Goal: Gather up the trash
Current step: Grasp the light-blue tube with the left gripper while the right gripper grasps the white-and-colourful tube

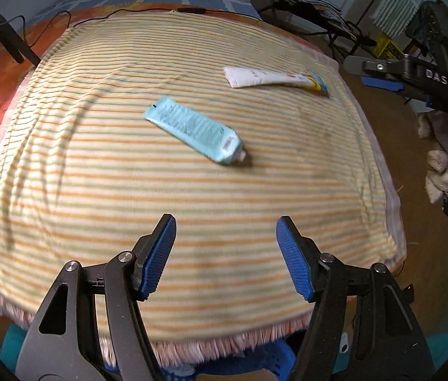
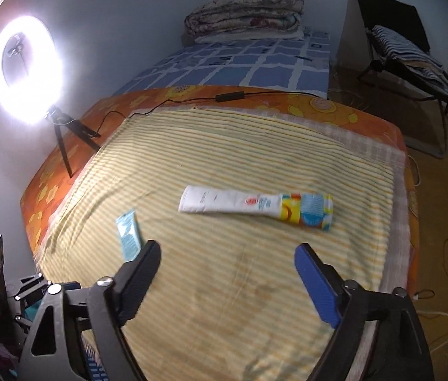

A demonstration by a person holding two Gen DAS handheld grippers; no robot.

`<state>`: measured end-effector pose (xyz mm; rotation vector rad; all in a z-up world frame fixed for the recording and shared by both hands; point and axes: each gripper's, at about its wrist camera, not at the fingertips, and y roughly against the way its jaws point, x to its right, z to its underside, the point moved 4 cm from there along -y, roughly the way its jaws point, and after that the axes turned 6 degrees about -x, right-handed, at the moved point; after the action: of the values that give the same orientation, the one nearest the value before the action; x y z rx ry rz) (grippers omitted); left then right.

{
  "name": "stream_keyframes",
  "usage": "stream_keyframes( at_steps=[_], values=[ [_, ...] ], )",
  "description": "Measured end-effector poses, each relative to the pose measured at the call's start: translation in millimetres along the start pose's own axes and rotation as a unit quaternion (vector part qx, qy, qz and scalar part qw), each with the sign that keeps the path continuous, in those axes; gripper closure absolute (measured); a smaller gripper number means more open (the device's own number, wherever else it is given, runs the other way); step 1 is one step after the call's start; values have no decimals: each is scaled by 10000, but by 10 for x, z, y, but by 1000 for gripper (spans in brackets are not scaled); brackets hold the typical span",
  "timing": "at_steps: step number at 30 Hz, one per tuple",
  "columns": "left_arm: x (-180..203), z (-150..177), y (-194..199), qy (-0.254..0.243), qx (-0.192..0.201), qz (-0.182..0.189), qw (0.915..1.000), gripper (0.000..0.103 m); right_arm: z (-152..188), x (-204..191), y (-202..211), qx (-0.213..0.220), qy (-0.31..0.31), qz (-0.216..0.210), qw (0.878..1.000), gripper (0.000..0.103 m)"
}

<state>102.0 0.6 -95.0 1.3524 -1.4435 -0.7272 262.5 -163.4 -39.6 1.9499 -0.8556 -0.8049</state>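
Both tools are over the near edge of a bed covered by a yellow-and-orange striped cloth (image 1: 97, 165).

Left tool (image 1: 225, 231): released, its blue-padded fingers (image 1: 157, 254) spread wide with nothing between them, held above the cloth and touching no item.

Right tool (image 2: 227, 254): likewise released, fingers spread and holding nothing, above the near part of the cloth. It also shows at the right edge of the left wrist view, gripped by a gloved hand (image 1: 439, 162).

Items for collection: two tubes lie flat on the striped cloth, apart from each other.
- A light blue tube (image 1: 194, 128) lies diagonally near the middle of the cloth, cap end toward the near right in the left wrist view. In the right wrist view it is partly hidden behind the left finger of the right tool.
- A white tube (image 2: 252, 206) with a yellow and blue cap end lies further toward the right side of the cloth, roughly crosswise, ahead of the right tool.

Surroundings: an orange flowered sheet (image 2: 49, 174) shows under the cloth at its edges. A lit ring light (image 2: 25, 70) on a small tripod stands at the far left corner, its black cable (image 2: 192, 98) running along the far edge of the cloth. Beyond is a blue checked bedspread (image 2: 240, 66) with a folded blanket (image 2: 246, 12) on it.
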Motion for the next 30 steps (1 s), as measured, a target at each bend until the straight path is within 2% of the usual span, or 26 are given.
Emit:
stream_keyframes(
  at_steps=[8,14,18,21,25,30],
  values=[
    [-182,-300,-236,432,-165,272,9986,35,-382,247,-469,-214,-452,-432,9978,38],
    [-291,-445,-378,677,-273,516,9960,35,-575,398,-818,-429,-790,-703,9935,38],
    [-311,-586,-420,661,-285,632,9954,35,-621,512,-997,-586,-1029,-688,9906,38],
    [-322,-679,-463,690,-343,728,9944,35,-591,632,-1087,-691,-1282,-668,9871,38],
    [-326,-783,-493,692,-328,747,9943,35,-424,741,-1074,-774,-1660,-997,9780,38],
    [-314,-859,-528,721,-256,637,9950,35,-126,697,-953,-974,-1828,-1417,9680,38]
  ],
)
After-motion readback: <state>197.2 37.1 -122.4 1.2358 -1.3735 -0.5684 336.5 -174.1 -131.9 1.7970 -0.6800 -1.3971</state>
